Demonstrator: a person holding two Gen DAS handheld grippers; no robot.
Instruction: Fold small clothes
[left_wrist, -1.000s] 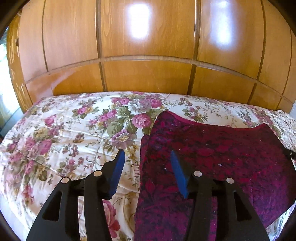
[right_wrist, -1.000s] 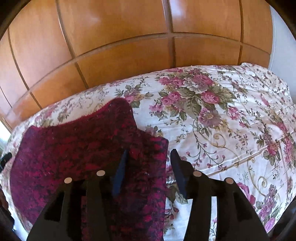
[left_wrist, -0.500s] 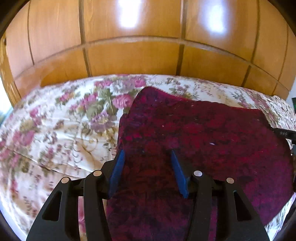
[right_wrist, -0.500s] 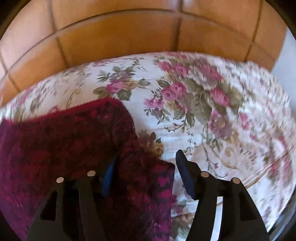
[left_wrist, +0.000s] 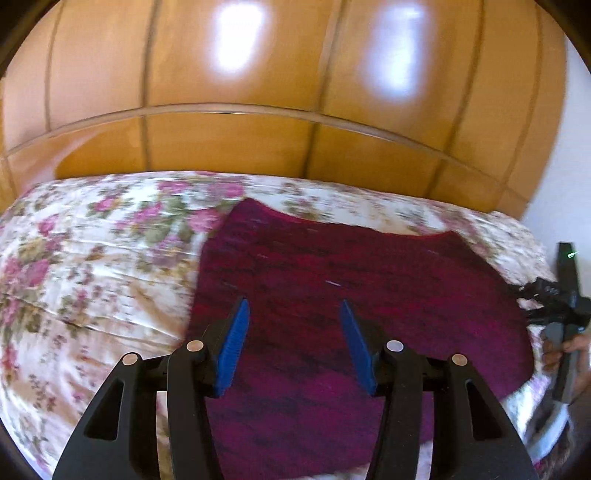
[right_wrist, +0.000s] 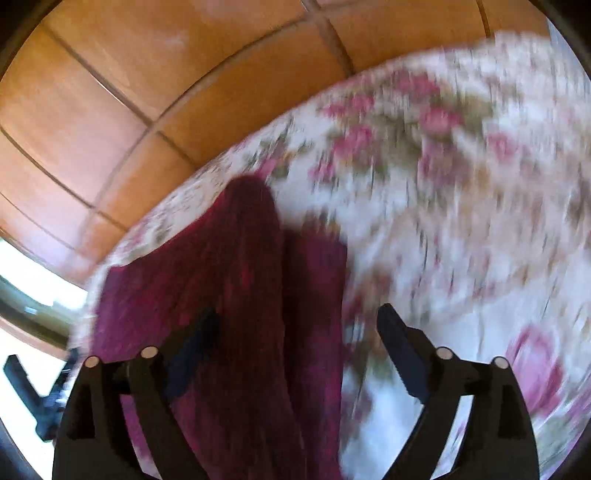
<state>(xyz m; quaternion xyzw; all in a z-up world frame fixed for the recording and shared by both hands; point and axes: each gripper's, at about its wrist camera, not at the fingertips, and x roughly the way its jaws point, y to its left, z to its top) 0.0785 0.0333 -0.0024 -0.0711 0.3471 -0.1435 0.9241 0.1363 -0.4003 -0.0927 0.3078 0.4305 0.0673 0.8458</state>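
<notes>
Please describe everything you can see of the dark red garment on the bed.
The dark red garment looks knitted, magenta flecked with black. It lies spread on the floral bedspread, its far edge curved like a neckline. In the right wrist view a ridge of it bulges up. Neither gripper grips it.

left tool (left_wrist: 291, 310) half open; right tool (right_wrist: 295, 325) jaws opening wide.

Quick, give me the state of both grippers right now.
Left gripper: open, holding nothing, above the dark red garment.
Right gripper: jaws opening, garment's folded edge between them, not gripped.
</notes>
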